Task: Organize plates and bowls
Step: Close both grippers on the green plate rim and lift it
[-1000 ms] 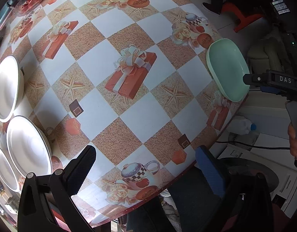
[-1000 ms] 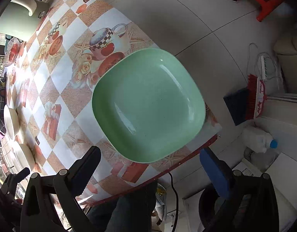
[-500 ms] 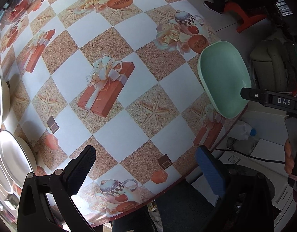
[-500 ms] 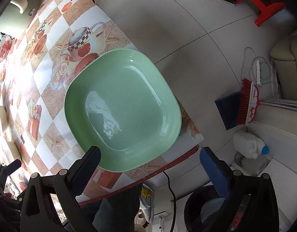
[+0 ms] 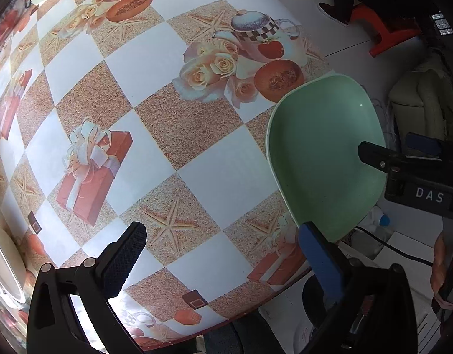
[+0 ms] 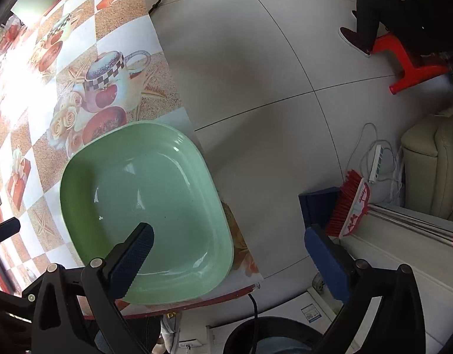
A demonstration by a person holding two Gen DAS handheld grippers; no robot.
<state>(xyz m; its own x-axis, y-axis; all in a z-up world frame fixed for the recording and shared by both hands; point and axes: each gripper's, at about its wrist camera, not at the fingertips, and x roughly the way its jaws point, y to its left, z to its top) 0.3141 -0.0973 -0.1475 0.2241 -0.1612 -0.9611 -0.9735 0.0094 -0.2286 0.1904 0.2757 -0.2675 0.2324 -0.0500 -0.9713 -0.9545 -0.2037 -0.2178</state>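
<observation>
A glossy, rounded-square green plate (image 6: 149,206) lies at the patterned tablecloth (image 5: 155,124) corner; both grippers' jaws spread wide.

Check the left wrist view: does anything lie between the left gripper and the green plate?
No. In the left wrist view only bare patterned tablecloth separates the left gripper from the green plate.

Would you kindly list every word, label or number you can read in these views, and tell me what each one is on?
"DAS": white letters on the black body of the right tongs, seen in the left wrist view.
Red print on the white broom head: too blurred to read.
Small label on the white box below: too small to read.
</observation>
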